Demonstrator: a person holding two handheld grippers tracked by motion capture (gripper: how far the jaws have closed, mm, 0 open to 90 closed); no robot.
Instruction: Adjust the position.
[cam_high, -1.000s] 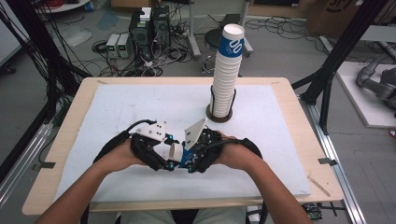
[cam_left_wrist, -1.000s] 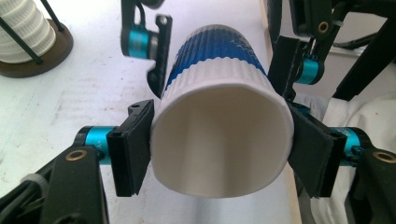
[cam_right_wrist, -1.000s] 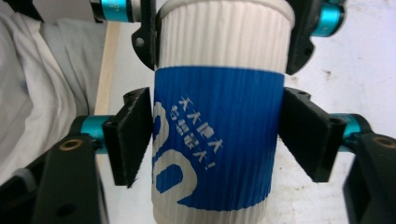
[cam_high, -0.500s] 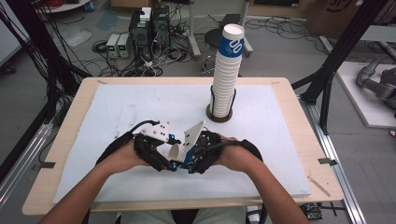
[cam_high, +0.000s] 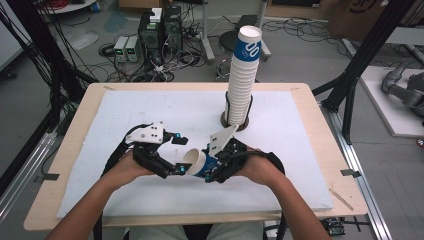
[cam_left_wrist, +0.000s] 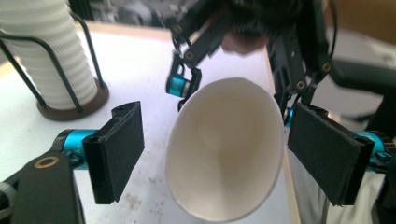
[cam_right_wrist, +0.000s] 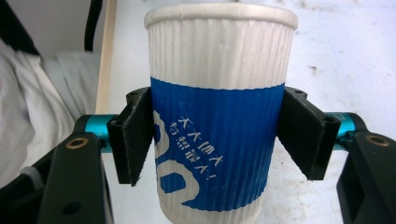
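A white paper cup (cam_high: 196, 162) with a blue band lies tilted between both hands near the table's front edge. My right gripper (cam_high: 210, 165) is shut on its blue band (cam_right_wrist: 219, 121); both pads (cam_right_wrist: 135, 140) press its sides, and its jaws have just been closing. The cup's open mouth (cam_left_wrist: 224, 144) faces my left gripper (cam_left_wrist: 219, 116). Those jaws have just been opening, and they stand wide on either side of the rim, pads (cam_left_wrist: 119, 149) clear of it. In the high view my left gripper (cam_high: 177, 155) sits just left of the cup.
A tall stack of the same cups (cam_high: 242, 75) stands in a black wire holder on a round base (cam_high: 225, 121) at the back middle of the white mat (cam_high: 125, 115). The stack (cam_left_wrist: 46, 51) is also at the upper left of the left gripper view. Cables and equipment lie on the floor beyond.
My left gripper's jaws have spread apart from the cup's mouth. The cup stays in my right gripper, and both hands have barely shifted.
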